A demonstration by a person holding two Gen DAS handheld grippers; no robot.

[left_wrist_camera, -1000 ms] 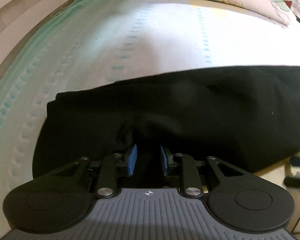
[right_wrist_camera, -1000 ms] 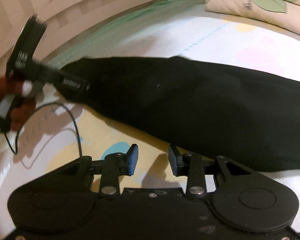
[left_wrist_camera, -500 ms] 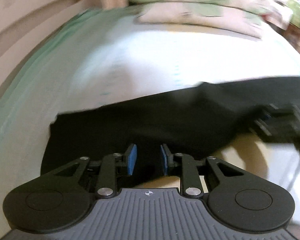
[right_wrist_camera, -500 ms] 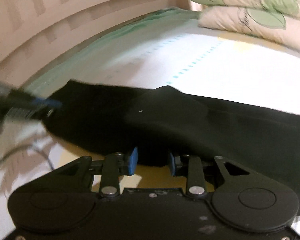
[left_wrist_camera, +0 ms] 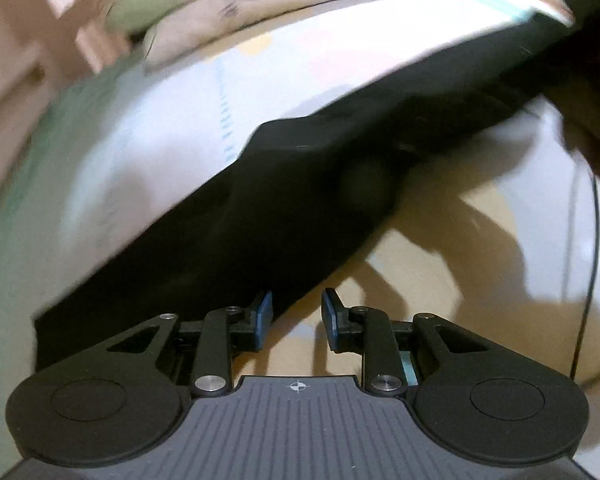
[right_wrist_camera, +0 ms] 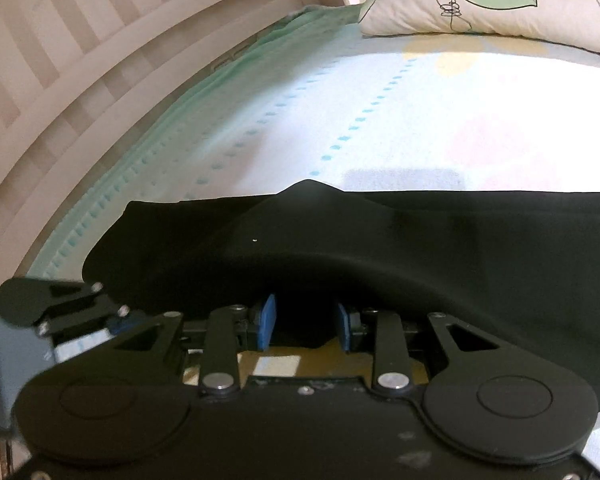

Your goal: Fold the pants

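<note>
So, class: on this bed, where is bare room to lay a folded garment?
Free: the pale dotted sheet between the black pants and the leaf-print pillows, bordered left by the green mattress edge. Crowded: the near edge, where the left gripper and right gripper work at the pants' hem.

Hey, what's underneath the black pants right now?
The pants lie on a pale bedsheet with dotted lines and pastel patches. Whatever the sheet looks like directly beneath them is covered by the fabric.
</note>
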